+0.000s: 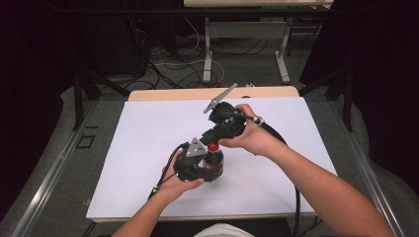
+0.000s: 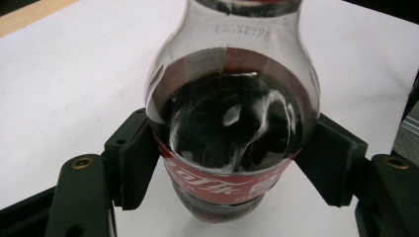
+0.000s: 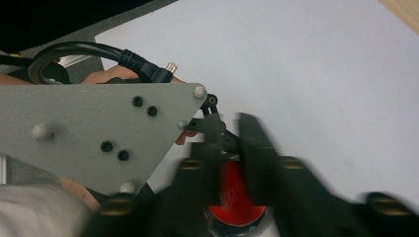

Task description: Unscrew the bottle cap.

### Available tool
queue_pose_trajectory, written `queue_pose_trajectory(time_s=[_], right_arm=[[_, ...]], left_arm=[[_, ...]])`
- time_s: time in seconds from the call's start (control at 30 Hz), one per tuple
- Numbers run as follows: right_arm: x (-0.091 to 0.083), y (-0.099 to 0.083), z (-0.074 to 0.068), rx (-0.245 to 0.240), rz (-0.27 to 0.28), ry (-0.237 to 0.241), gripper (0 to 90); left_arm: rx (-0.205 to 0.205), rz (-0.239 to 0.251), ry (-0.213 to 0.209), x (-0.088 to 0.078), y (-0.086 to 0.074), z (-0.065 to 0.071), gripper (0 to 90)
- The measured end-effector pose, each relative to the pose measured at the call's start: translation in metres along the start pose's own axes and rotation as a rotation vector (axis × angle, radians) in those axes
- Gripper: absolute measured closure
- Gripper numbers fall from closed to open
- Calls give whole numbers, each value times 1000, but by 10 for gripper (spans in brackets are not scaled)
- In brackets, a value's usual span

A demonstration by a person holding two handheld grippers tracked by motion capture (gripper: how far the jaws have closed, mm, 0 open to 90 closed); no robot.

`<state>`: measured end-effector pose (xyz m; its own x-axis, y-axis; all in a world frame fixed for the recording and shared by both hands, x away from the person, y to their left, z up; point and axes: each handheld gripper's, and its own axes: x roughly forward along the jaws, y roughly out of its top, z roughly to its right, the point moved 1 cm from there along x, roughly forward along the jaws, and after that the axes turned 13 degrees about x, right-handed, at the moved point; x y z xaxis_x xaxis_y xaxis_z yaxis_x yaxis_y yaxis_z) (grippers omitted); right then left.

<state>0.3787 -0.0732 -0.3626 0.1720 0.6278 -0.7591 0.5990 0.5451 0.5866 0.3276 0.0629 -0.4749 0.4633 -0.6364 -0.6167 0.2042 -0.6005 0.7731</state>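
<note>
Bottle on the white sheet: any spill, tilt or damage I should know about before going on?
Nothing stands out. The bottle stands upright on the white sheet, clamped at its label by the left gripper; the right gripper is closed on the red cap. No liquid shows on the sheet.

Hidden, cropped and blurred parts

In the left gripper view the cola bottle loses its neck and cap past the top edge, and the print on its shoulder is too small to read; both jaws run out past the bottom corners; in the right gripper view the right gripper is smeared by motion blur and covers most of the red cap, whose lettering cannot be read; the grey plate is cut by the left edge; in the high view the left gripper hides the bottle's body.
</note>
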Motion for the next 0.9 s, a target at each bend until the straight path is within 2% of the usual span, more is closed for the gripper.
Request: queue_pose_trajectory(time_s=[0.13,0.17,0.23,0.33,0.37,0.4,0.43,0.53,0.6,0.63,0.7,0.73,0.77,0.8,0.83,0.87,0.9], right_arm=[[1,-3,-3,28,49,-69,569],[2,-5,-5,43,58,-102,550],[4,-6,-9,41,60,-136,527],[8,-8,-13,39,54,-178,562],[8,-8,-12,30,44,-180,572],[8,-8,-12,41,39,-170,609],[7,-7,-11,32,24,-149,610],[7,-5,-6,-42,13,-97,615],[6,-4,-2,-81,-23,-52,616],[6,-3,1,-137,-39,-17,616],[5,-2,6,-215,-56,34,616],[5,-1,7,-293,-63,61,616],[5,-1,9,-368,-77,98,616],[5,0,11,-412,-91,121,615],[5,0,12,-495,-103,154,613],[5,0,13,-543,-107,168,610],[4,0,14,-552,-106,170,582]], left_arm=[[7,-6,14,-2,0,-4,302],[2,0,23,-2,-1,-4,302],[-6,-14,14,-3,-1,-5,302],[-6,-3,26,-3,-1,-5,303],[-8,-5,29,-3,-1,-5,303],[-11,-5,27,-3,-1,-6,303],[-11,-4,26,-4,-1,-6,302],[-9,-3,14,-4,-1,-6,302],[-2,-6,13,-3,-1,-5,302],[-3,-1,12,-3,-1,-5,303],[10,-5,6,-3,-1,-4,303],[21,3,5,-2,-1,-4,303],[14,-1,-2,-2,-1,-2,303],[25,-4,-2,-2,0,-1,303],[23,-4,-6,-1,0,0,303],[28,0,-4,-1,0,-1,303],[20,-6,-13,-1,0,-1,302]])
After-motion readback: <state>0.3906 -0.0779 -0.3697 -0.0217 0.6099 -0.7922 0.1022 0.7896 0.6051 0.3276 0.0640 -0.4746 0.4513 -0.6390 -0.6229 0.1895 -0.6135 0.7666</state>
